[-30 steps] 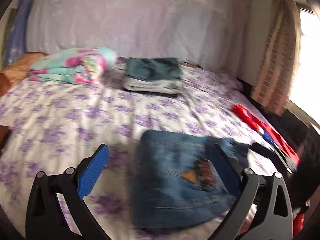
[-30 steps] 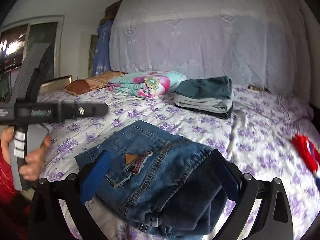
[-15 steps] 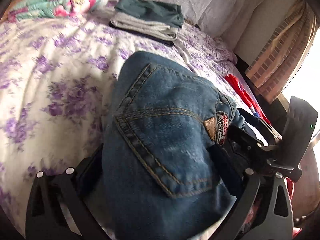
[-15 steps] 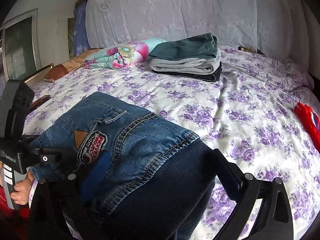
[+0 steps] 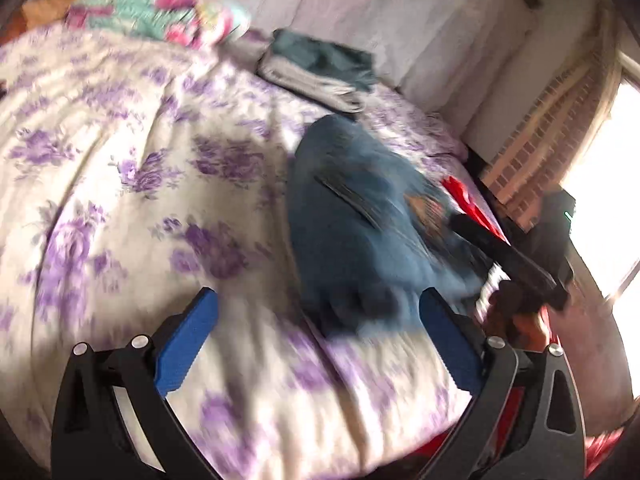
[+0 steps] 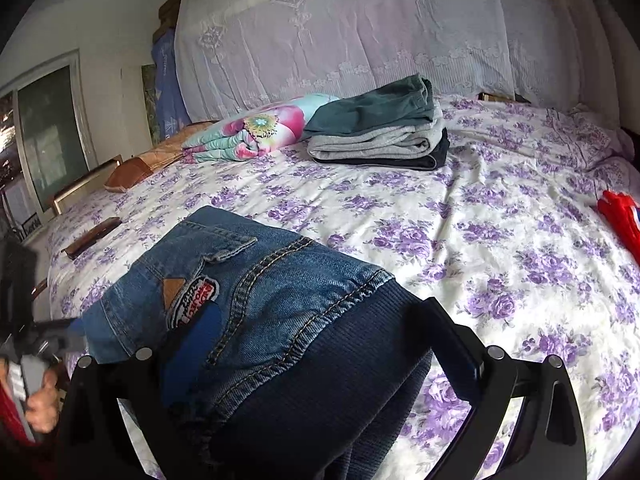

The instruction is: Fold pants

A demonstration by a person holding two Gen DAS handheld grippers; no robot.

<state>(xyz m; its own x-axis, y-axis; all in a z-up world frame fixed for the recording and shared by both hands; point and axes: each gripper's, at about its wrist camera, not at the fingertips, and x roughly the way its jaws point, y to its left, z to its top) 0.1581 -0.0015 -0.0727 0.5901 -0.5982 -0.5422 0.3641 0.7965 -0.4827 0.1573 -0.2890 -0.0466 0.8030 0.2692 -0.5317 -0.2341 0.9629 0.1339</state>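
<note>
Jeans [image 6: 260, 320] patch sharp in right view, smeared in left

The folded blue denim pants [image 6: 256, 304] lie on the bed [image 6: 500, 240] near its front edge. A stack of folded green, grey and dark clothes [image 6: 384, 132] sits by the head edge, a folded floral blanket [image 6: 256, 132] just left of it. A red garment [image 6: 622, 220] lies at the right edge.

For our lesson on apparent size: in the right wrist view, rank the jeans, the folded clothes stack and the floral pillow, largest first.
1. jeans, nearest the camera
2. folded clothes stack
3. floral pillow, partly hidden by the stack, so 2 and 3 are unsure
</note>
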